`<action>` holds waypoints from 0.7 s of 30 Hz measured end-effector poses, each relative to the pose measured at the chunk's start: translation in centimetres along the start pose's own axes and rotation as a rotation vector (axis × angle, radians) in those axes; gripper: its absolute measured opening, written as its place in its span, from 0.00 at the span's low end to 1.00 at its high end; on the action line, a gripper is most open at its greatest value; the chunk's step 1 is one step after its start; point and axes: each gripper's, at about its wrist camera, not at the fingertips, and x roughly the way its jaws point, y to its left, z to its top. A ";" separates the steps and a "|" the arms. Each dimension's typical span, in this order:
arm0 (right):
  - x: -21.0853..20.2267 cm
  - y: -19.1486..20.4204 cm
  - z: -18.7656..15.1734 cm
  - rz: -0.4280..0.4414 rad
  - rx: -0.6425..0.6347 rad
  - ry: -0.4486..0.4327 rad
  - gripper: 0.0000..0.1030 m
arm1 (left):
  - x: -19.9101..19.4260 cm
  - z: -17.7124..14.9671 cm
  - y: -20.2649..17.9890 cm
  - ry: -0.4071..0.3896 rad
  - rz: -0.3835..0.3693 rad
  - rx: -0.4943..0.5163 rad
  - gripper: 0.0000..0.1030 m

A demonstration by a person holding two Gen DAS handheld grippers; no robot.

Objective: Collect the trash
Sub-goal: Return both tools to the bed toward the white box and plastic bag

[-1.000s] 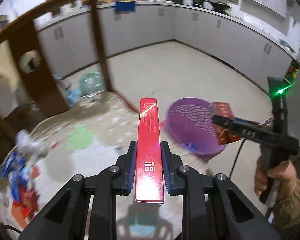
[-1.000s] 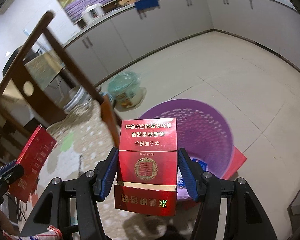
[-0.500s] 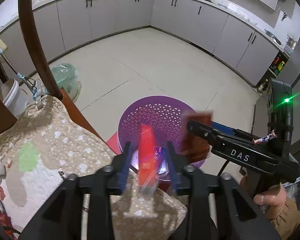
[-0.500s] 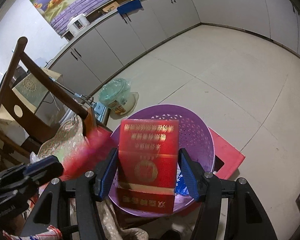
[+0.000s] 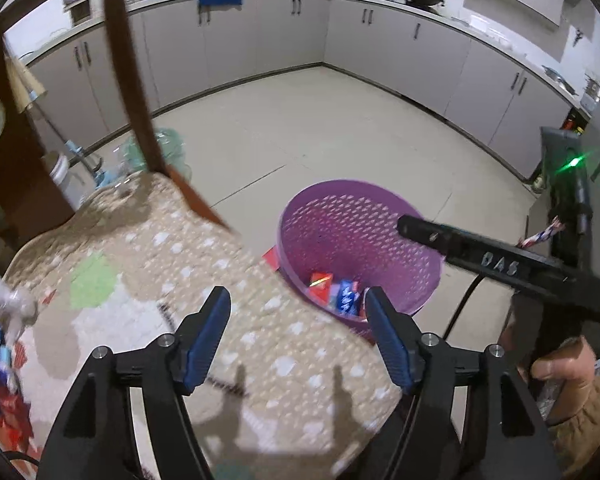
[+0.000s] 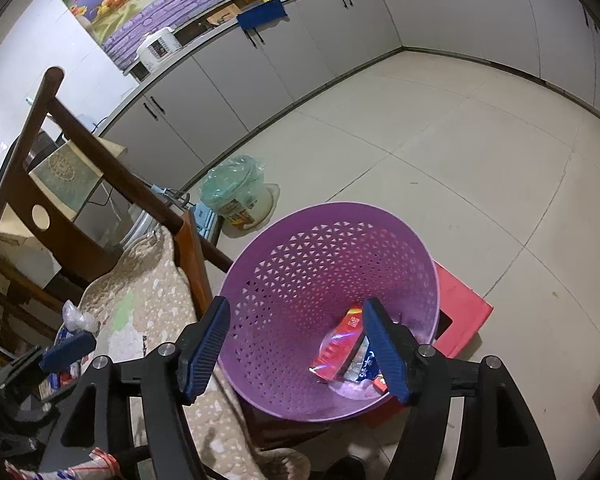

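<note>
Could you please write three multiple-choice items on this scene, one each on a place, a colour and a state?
1. Where do the red boxes lie?
A. In the basket
B. On the chair cushion
C. On the counter

2. What colour is the basket?
A. Green
B. Purple
C. White

3. How do the fingers of the right gripper stand?
A. Shut on a red box
B. Shut on a bag
C. Open, holding nothing

Answers:
1. A, since the boxes rest at the bottom of the basket, beside a blue packet.
2. B, since its perforated wall is purple in both views.
3. C, since the blue pads stand apart with only the basket seen between them; the left gripper is open too.
</note>
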 end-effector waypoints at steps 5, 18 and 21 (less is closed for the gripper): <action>-0.3 2.2 -0.7 0.002 -0.040 0.005 0.74 | -1.5 -3.0 2.6 0.012 0.072 -0.039 0.68; 1.0 11.6 -4.7 0.062 -0.213 0.090 0.83 | -7.6 -11.1 12.7 0.002 0.237 -0.255 0.71; 1.6 13.8 -5.9 0.076 -0.256 0.121 0.84 | -9.3 -13.3 15.5 -0.005 0.269 -0.328 0.72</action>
